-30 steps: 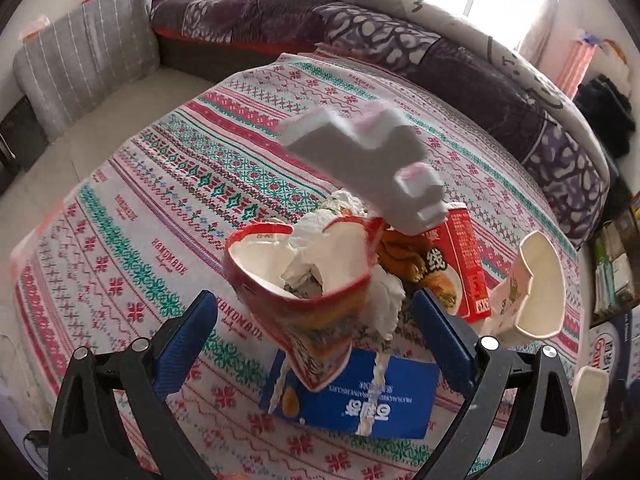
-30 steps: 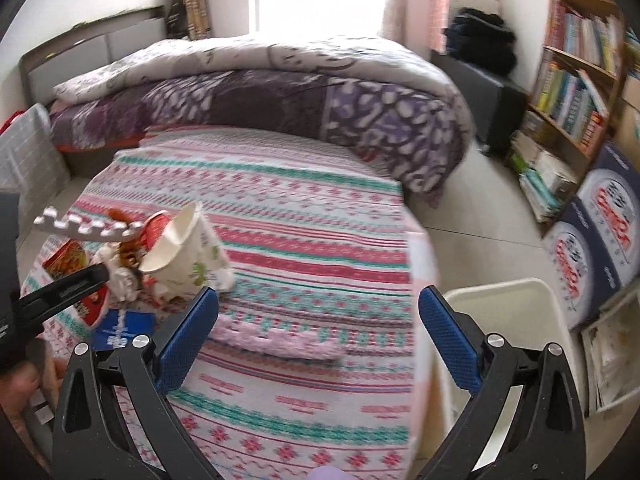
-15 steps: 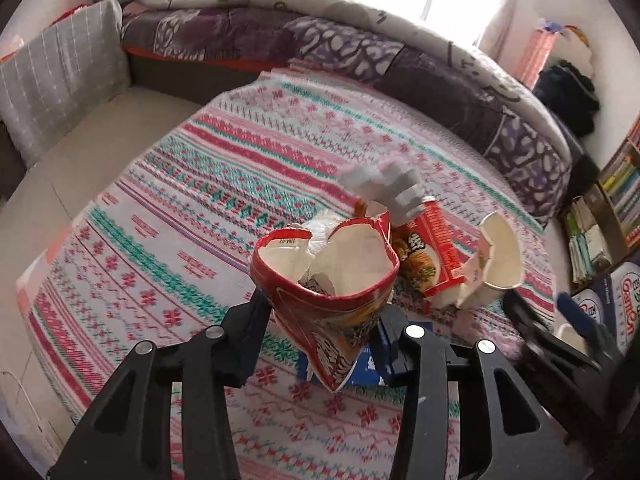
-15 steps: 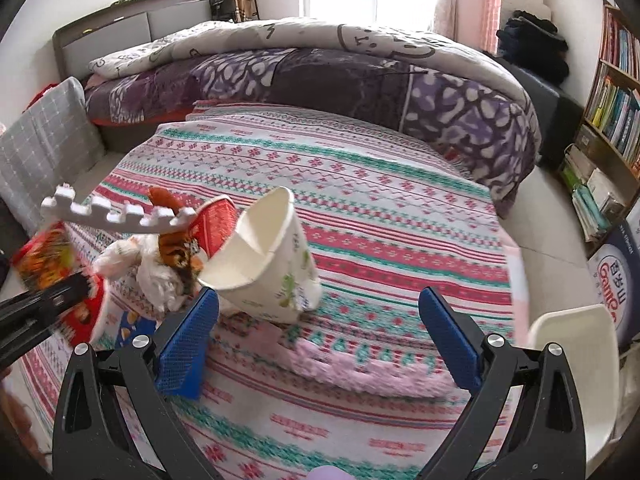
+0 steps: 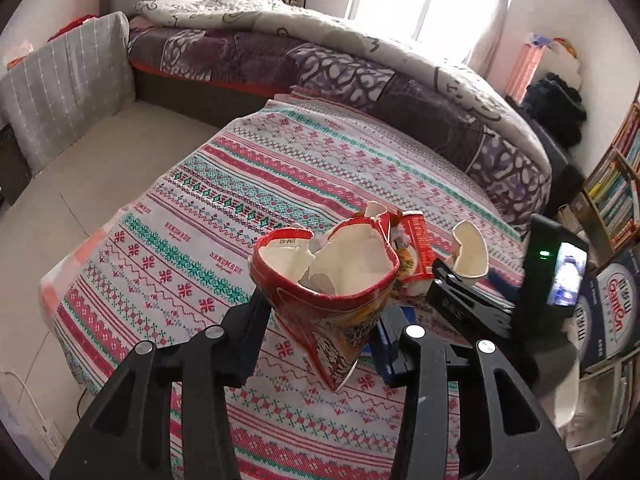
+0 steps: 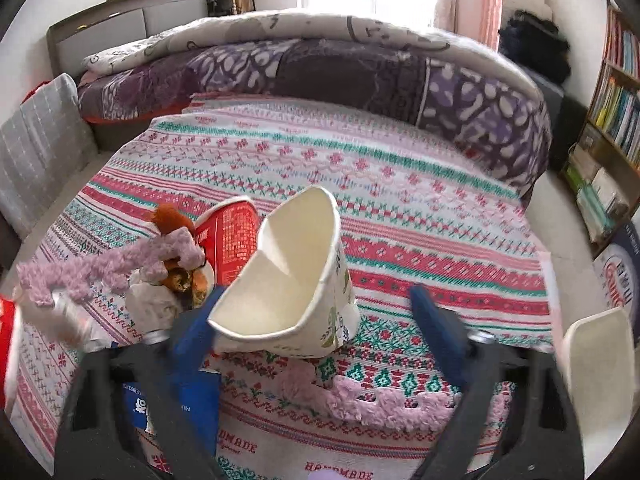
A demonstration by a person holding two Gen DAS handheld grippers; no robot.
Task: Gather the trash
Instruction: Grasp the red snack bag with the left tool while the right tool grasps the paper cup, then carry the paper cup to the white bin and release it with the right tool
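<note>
A crushed red noodle cup [image 5: 324, 292] with paper scraps inside hangs above the patterned tablecloth [image 5: 192, 264], and my left gripper [image 5: 320, 328] is shut on its lower part. A dented white paper cup [image 6: 288, 280] lies tilted on the cloth between the jaws of my right gripper [image 6: 316, 312]. Those jaws are closing; the left finger [image 6: 196, 320] sits at the cup's rim and the right finger stands clear of it. The same white cup [image 5: 470, 252] shows in the left wrist view. Beside it lie a red carton [image 6: 232, 240], an orange scrap [image 6: 176, 216] and a blue packet [image 6: 176, 396].
A pink foam strip [image 6: 380, 400] lies near the table's front edge, and another blurred pink strip [image 6: 108, 268] sits over the trash pile. A white bin [image 6: 592, 360] stands at the right, bookshelves [image 6: 616, 92] behind it. A bed [image 6: 320, 68] runs along the back.
My left gripper closed on the red noodle cup and lifted it off the pile. My right gripper came down around the white paper cup and its jaws have narrowed.
</note>
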